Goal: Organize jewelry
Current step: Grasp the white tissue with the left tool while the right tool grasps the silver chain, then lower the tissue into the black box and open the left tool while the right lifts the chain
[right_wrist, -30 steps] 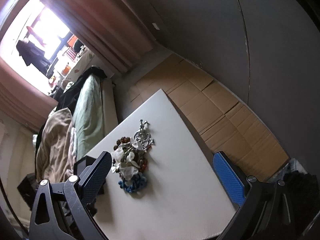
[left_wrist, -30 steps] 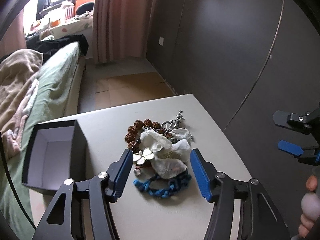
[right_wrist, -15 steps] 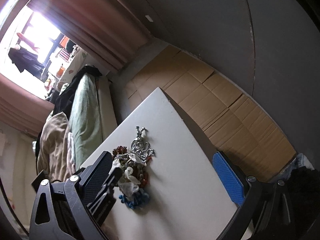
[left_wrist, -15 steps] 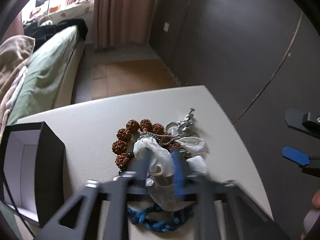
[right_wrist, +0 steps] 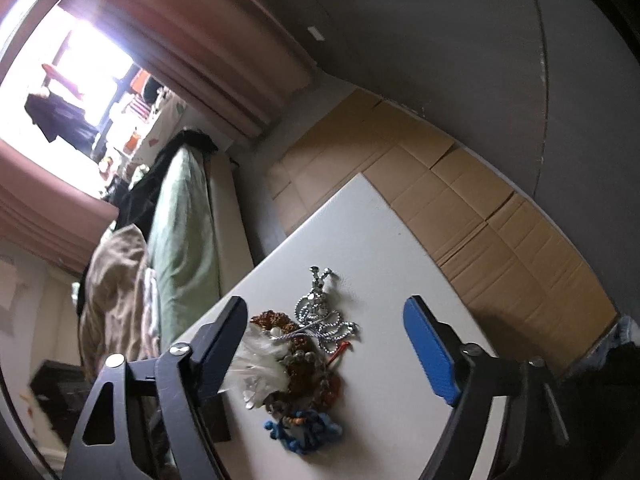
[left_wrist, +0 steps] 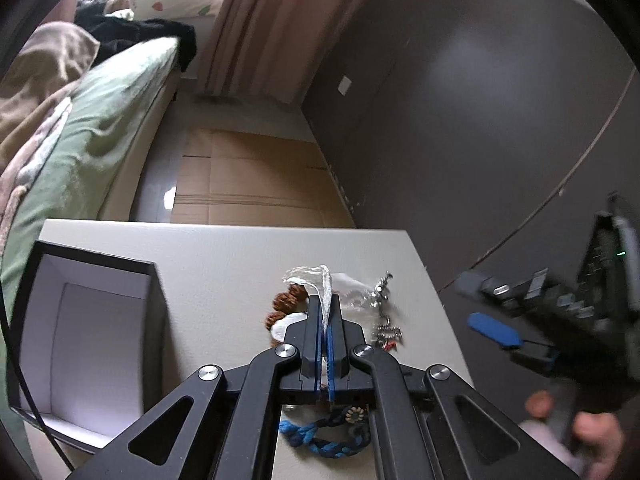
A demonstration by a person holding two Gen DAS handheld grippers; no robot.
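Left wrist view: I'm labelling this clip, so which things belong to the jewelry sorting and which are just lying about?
Job: white pouch, brown beads, silver chain, blue cord, box.
Lying about: bed, curtain, cardboard.

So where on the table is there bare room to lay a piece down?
Bare table lies between the open box and the jewelry pile, and beyond the pile to the far edge. It is crowded at the pile.
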